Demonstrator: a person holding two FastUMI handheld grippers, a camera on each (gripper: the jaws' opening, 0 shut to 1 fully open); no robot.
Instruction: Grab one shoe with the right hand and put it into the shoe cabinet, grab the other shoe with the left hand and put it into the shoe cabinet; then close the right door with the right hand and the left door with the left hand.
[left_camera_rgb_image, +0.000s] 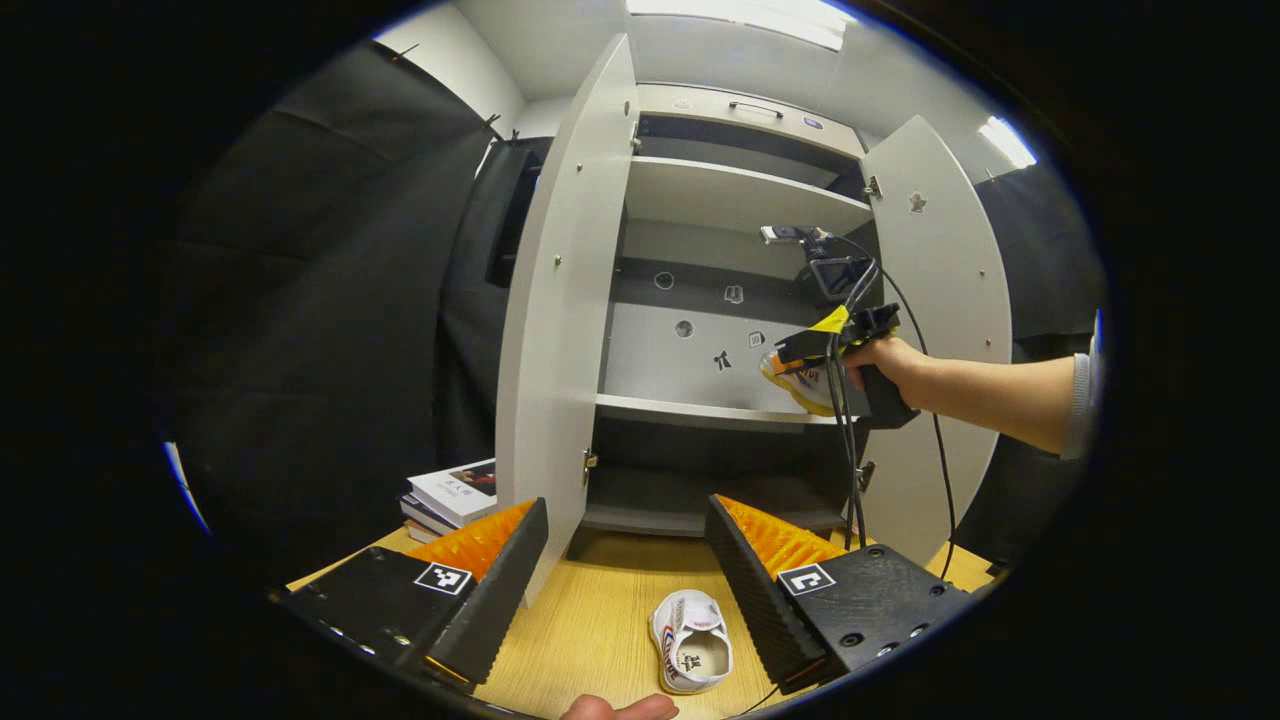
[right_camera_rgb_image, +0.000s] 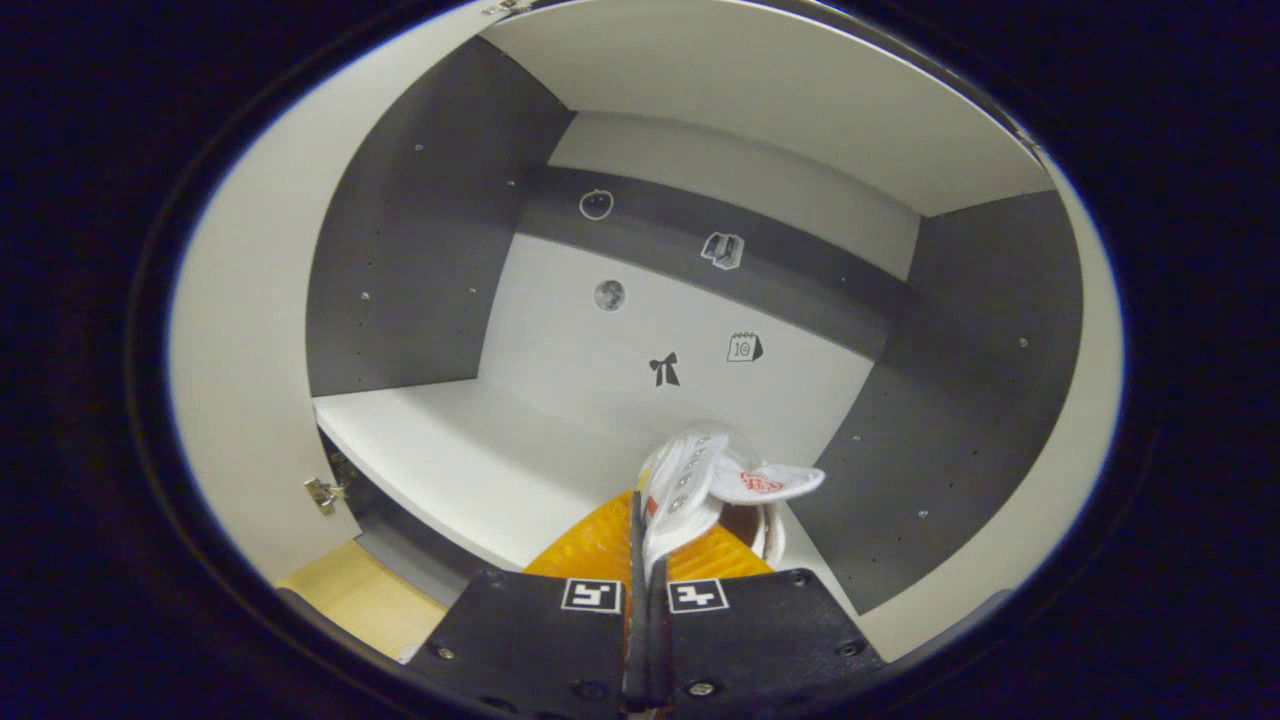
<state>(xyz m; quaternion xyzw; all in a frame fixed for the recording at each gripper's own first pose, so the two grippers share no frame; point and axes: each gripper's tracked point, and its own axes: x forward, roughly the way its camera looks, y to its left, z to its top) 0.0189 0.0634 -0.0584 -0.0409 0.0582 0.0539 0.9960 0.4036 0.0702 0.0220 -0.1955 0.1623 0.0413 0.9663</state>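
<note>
A small white shoe lies on the wooden table between my left gripper's open fingers, opening up. The shoe cabinet stands ahead with both doors swung wide. In the left gripper view a hand holds my right gripper at the middle shelf on the cabinet's right side, with the other shoe in it. In the right gripper view my right gripper is shut on that white shoe, pinching its upper edge over the middle shelf inside the cabinet.
The left door and right door stick out toward me. A stack of books rests on the table left of the cabinet. A cable hangs from the right gripper. A fingertip shows at the bottom edge.
</note>
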